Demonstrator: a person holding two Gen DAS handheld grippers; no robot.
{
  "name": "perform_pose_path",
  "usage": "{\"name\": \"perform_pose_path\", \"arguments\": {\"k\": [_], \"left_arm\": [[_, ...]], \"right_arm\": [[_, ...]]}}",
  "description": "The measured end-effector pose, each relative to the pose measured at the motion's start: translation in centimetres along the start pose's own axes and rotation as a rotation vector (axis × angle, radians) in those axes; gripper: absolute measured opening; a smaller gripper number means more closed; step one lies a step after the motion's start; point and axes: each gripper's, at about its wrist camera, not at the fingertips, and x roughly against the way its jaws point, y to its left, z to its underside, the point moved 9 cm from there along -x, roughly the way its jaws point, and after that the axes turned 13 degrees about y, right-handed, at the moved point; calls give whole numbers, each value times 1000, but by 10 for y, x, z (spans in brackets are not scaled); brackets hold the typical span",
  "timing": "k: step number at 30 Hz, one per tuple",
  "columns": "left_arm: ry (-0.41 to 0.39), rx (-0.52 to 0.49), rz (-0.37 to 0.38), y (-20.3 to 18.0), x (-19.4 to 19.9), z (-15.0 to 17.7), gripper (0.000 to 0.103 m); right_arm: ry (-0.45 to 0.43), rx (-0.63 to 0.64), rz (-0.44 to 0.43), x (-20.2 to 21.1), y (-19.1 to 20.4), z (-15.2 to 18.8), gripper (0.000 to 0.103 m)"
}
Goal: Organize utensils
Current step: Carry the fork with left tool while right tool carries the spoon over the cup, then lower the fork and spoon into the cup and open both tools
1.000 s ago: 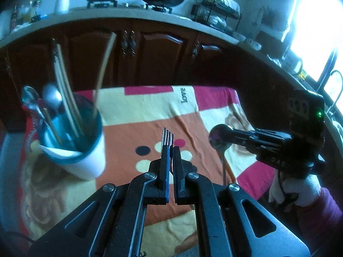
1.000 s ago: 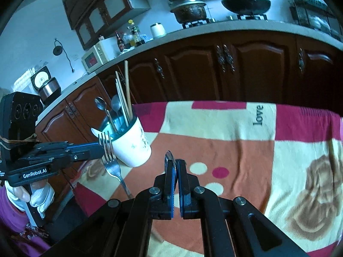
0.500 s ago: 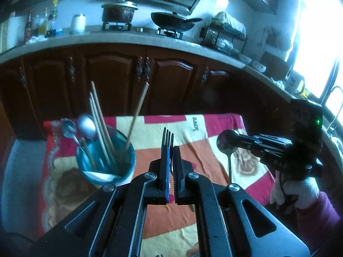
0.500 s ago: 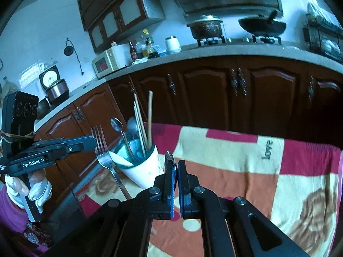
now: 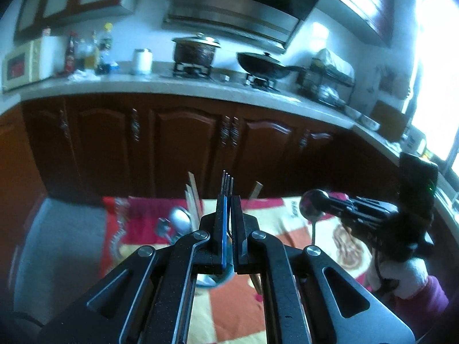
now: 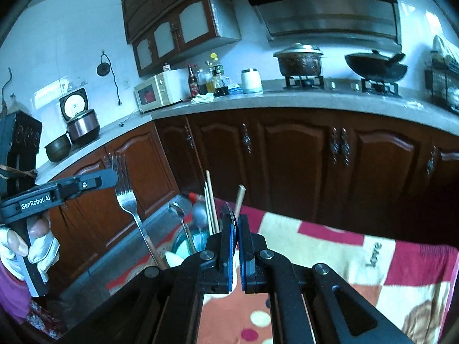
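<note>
We see a shiny metal fork (image 6: 126,197) clamped in our matt black plastic left gripper (image 5: 228,200), a glossy metal spoon (image 5: 311,205) in our right gripper (image 6: 234,223), pale wooden chopsticks (image 6: 210,203) ahead, soft patterned cloth (image 6: 358,261) beneath, and polished dark wood cabinets (image 6: 301,160) beyond.

"GenRobot.AI" is printed on the left claw (image 6: 114,176); "love" is printed on the tablecloth (image 6: 374,254).

A home kitchen: dark wooden cabinets (image 6: 304,154) under a grey worktop (image 6: 287,97), a pot (image 6: 299,60) and wok (image 6: 375,64) on the gas stove beneath an extractor hood (image 6: 327,5), and a microwave (image 6: 157,90).
</note>
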Motion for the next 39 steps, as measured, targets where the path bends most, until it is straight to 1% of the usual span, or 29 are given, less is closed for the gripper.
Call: {"name": "perform_pose_path", "arguments": {"k": [5, 7, 8, 9, 12, 16, 18, 24, 28, 32, 37, 39], "left_arm": [[-20, 12, -77, 28, -7, -16, 1], [-23, 7, -108, 36, -12, -19, 1], [-29, 0, -141, 42, -16, -21, 1], [-28, -4, -158, 46, -21, -21, 1], [-23, -5, -200, 59, -35, -21, 1], [-6, 6, -222, 70, -53, -17, 1], [-1, -2, -241, 72, -63, -14, 1], [33, 3, -242, 72, -87, 1, 1], [50, 8, -229, 70, -95, 13, 1], [71, 10, -212, 64, -102, 23, 1], [93, 20, -194, 58, -109, 32, 2], [90, 28, -194, 57, -110, 34, 2]], "right_arm": [[-19, 42, 44, -19, 20, -26, 3], [-31, 84, 95, -30, 29, -36, 3], [-33, 100, 113, -36, 32, -38, 3], [-32, 109, 123, -42, 34, -41, 3], [-33, 117, 144, -65, 38, -45, 3], [-28, 107, 153, -91, 36, -45, 3], [-26, 119, 182, -104, 36, -41, 3], [-28, 110, 201, -132, 33, -31, 3], [4, 108, 191, -146, 29, -17, 3], [43, 123, 166, -150, 32, 2, 3], [95, 121, 111, -151, 39, 24, 3], [109, 117, 108, -152, 39, 31, 3]]}}
